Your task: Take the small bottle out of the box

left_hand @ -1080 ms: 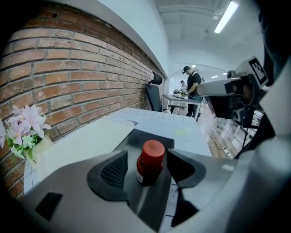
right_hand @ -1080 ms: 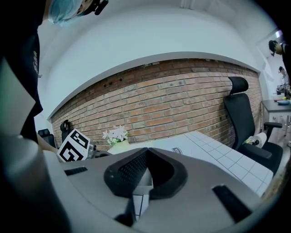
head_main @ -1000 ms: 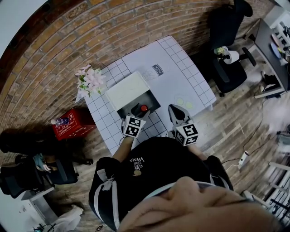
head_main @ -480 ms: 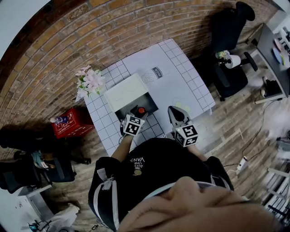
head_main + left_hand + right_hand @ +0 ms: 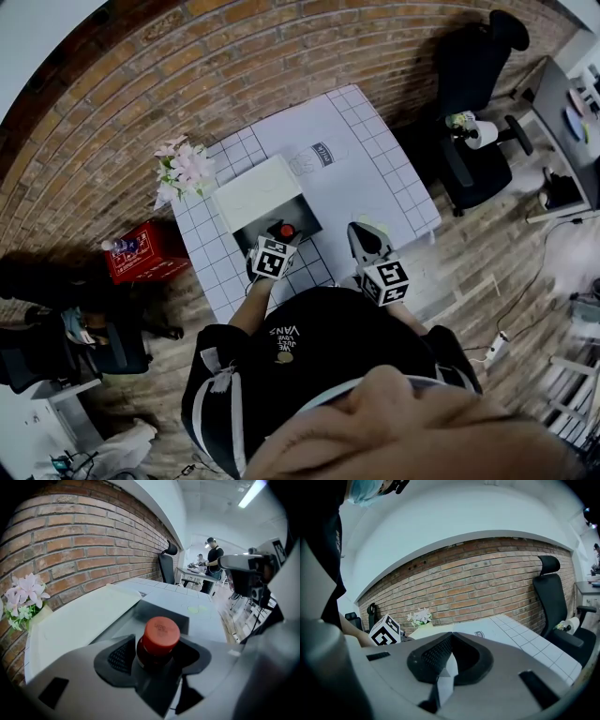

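Observation:
A small dark bottle with a red cap (image 5: 286, 230) stands upright in the open dark box (image 5: 302, 214), whose white lid (image 5: 258, 191) lies folded back toward the wall. My left gripper (image 5: 280, 237) reaches into the box from the near side. In the left gripper view the bottle (image 5: 159, 637) sits between the black pads (image 5: 117, 657), and the left gripper (image 5: 157, 657) is closing around it, with a thin gap still showing on the right side. My right gripper (image 5: 362, 232) hovers over the table right of the box, shut and holding nothing (image 5: 451, 641).
The white gridded table (image 5: 375, 178) backs onto a brick wall. Pink flowers (image 5: 187, 169) stand at its far left corner and a printed label (image 5: 322, 152) lies behind the box. A red crate (image 5: 141, 253) sits on the floor left, an office chair (image 5: 469, 84) right.
The head view has shifted a little. My left gripper stays at the bottle in the box, and my right gripper holds its place beside the box.

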